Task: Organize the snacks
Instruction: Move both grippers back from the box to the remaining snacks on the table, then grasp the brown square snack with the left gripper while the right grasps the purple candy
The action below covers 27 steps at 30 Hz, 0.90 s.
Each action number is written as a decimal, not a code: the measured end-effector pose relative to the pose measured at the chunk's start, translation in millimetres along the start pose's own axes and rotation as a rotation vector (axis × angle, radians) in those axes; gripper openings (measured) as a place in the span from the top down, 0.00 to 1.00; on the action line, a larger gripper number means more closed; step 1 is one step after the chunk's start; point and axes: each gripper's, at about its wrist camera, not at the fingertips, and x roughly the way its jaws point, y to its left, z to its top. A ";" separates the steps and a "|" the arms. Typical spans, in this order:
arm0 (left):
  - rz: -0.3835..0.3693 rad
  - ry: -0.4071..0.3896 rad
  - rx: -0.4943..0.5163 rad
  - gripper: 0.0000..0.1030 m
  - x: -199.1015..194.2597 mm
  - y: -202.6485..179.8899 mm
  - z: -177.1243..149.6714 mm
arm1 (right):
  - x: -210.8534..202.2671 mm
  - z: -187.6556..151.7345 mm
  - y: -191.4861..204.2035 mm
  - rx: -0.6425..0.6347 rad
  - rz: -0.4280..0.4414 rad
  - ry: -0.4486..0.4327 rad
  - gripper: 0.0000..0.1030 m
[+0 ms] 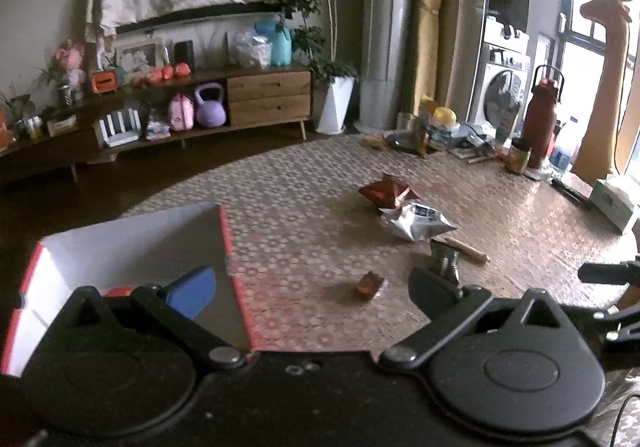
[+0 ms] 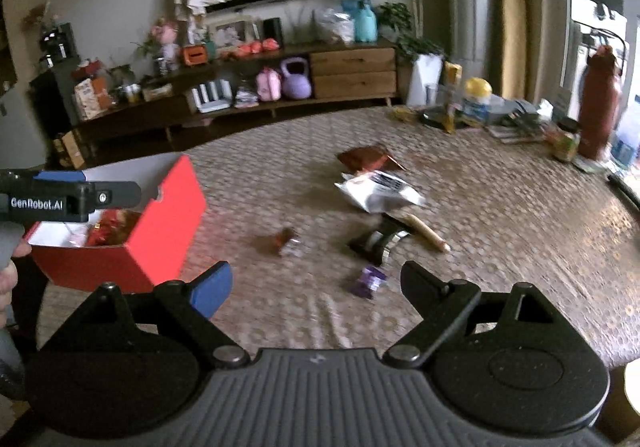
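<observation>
Snacks are being shown scattered over a patterned table (image 2: 500,215), with the red box (image 2: 160,231) standing at its left end as the landmark. Inside the box, red-wrapped snacks (image 2: 106,231) are being seen against its white lining. Just right of the box, a small brown candy (image 2: 286,241) is lying alone. Further right of the box, a black-and-silver packet (image 2: 378,243) is resting against a tan stick-shaped snack (image 2: 430,233), and a small purple wrapper (image 2: 370,281) is lying nearer the camera than these. Beyond them, still right of the box, a white bag (image 2: 380,193) is overlapping a dark red foil bag (image 2: 366,159). Far right of the box, at the table's far edge, a jar (image 2: 566,145) and a maroon bottle (image 2: 598,107) are standing among clutter too blurred to be named. Nothing is blocking the path between the box and the loose snacks.

"GenRobot.AI" is being read in white on the left gripper (image 2: 86,189), which is being held over the box's open top; print on the white bag cannot be read.

In the left wrist view, the left gripper (image 1: 316,287) is being held wide apart and gripping nothing, one blue-padded finger over the box (image 1: 228,243). The right gripper (image 2: 318,287) is likewise being held spread wide and empty, above the table with the purple wrapper between its fingers.
</observation>
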 end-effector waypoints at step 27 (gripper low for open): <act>0.030 0.224 0.086 0.00 152.5 -66.6 -11.2 | 115.3 -33.6 -60.0 0.071 -0.004 0.131 0.11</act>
